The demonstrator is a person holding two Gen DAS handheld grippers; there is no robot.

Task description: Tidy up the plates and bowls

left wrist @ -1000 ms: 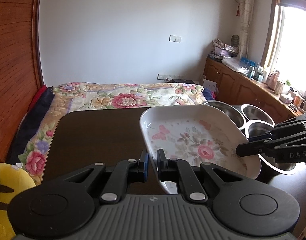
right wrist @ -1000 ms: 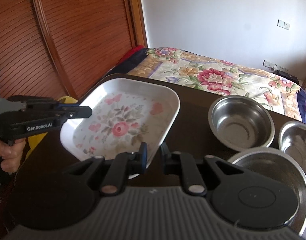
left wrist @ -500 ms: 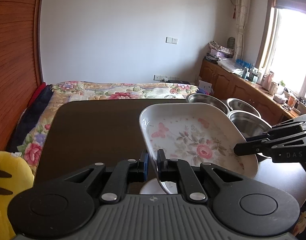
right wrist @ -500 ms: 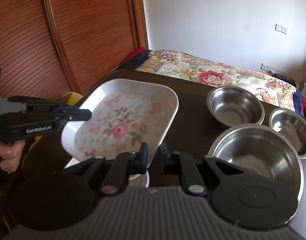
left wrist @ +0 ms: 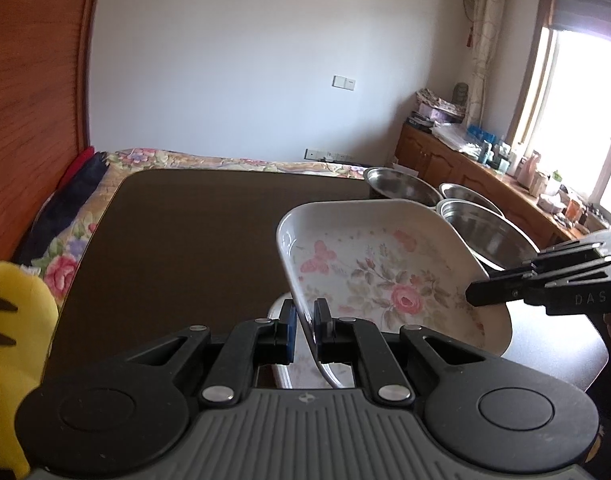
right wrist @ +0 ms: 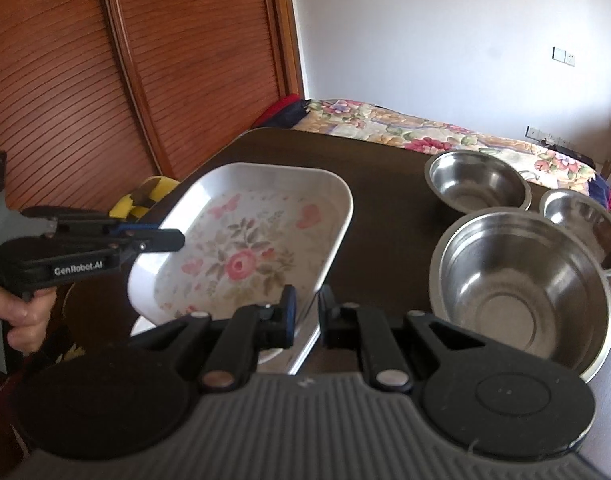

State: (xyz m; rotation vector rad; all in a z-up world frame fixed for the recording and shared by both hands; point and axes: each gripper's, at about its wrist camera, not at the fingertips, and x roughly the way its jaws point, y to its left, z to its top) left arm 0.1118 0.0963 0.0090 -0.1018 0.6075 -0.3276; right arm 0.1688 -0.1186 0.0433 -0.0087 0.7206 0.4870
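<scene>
So: white rectangular dish with a pink rose and butterfly print (left wrist: 385, 276) up off the dark brown table (left wrist: 193, 248), tilted, pinched by its rim on two opposite sides. Left gripper (left wrist: 304, 314) clamped on the dish's near edge, right gripper (right wrist: 304, 304) clamped on the far-side rim, rim wedged between the pads in both close-ups.

Only visible from the left wrist: window, wooden cabinet with clutter (left wrist: 485, 160) beyond the dish, and a bit of yellow plush toy (left wrist: 13, 344) off the dish's left. Also the dish wall cutting off most of the three steel bowls behind it.

Only visible from the right wrist: all three bowls in full right of the dish, namely large stainless steel bowl (right wrist: 521, 288) nearest, medium steel bowl (right wrist: 477, 186) further back, small steel bowl (right wrist: 581, 224) beside those. Plus a hand (right wrist: 21, 316) on the left gripper's grip and the slatted wooden wardrobe doors (right wrist: 125, 60) behind.

Underneath the dish, a sliver of another white plate (left wrist: 301, 372) peeking out, mostly hidden. Floral bedspread (right wrist: 425, 128) past the table's far end.
</scene>
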